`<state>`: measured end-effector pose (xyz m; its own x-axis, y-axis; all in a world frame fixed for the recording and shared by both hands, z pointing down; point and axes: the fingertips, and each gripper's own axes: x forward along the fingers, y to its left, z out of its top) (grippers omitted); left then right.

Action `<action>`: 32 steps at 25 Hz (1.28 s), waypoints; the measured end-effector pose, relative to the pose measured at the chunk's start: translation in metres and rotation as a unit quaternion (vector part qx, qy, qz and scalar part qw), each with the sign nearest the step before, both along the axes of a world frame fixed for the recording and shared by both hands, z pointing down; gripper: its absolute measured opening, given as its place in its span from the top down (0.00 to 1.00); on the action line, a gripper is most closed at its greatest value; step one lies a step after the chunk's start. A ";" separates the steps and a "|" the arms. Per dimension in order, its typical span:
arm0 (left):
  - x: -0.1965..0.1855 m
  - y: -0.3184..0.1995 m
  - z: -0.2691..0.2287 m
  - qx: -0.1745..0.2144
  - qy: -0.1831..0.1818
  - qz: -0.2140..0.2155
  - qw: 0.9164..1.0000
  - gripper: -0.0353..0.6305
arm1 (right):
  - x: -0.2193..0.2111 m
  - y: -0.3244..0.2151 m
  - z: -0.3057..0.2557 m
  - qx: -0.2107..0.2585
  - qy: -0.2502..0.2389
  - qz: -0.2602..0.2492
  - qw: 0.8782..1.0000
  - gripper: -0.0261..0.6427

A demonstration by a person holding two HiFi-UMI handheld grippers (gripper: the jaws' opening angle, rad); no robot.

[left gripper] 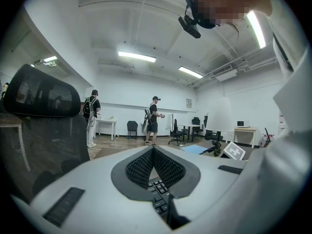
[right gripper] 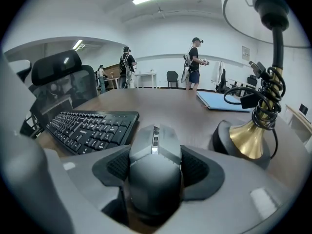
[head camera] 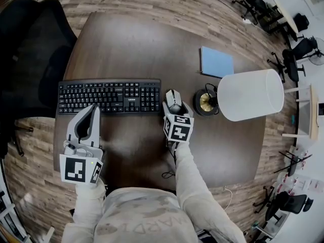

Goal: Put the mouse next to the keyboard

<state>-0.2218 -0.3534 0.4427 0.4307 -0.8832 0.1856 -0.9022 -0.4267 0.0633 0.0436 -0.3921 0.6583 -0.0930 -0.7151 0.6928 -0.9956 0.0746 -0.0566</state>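
A black keyboard (head camera: 109, 96) lies across the left half of the dark brown table (head camera: 131, 44). Just off its right end is a grey mouse (head camera: 173, 100), with my right gripper (head camera: 175, 105) shut on its sides. In the right gripper view the mouse (right gripper: 155, 174) fills the space between the pads of the right gripper (right gripper: 156, 163), and the keyboard (right gripper: 90, 126) runs off to the left. My left gripper (head camera: 93, 108) is shut and holds nothing. It hovers by the keyboard's near edge, and some keys (left gripper: 158, 191) show beneath its closed tips (left gripper: 153, 150).
A lamp with a white shade (head camera: 248, 94) and brass base (head camera: 206, 103) stands just right of the mouse, close in the right gripper view (right gripper: 248, 140). A blue notebook (head camera: 216, 61) lies behind it. A black mesh chair (head camera: 30, 54) stands at the table's left. People stand far off.
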 end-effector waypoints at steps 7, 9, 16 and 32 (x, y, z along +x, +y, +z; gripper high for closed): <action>0.003 0.002 -0.004 0.001 0.002 0.002 1.000 0.94 | -0.002 -0.001 0.000 -0.003 0.019 -0.003 1.000 0.49; 0.003 0.004 -0.003 0.002 0.002 0.002 1.000 0.94 | -0.002 -0.001 0.002 -0.003 0.018 -0.004 1.000 0.49; 0.005 0.012 -0.009 0.007 0.000 -0.001 1.000 0.94 | -0.002 0.001 -0.007 0.004 -0.005 -0.012 1.000 0.47; 0.027 0.057 -0.045 0.036 -0.002 -0.007 0.999 0.94 | -0.001 0.053 -0.106 0.095 -0.060 -0.041 0.993 0.94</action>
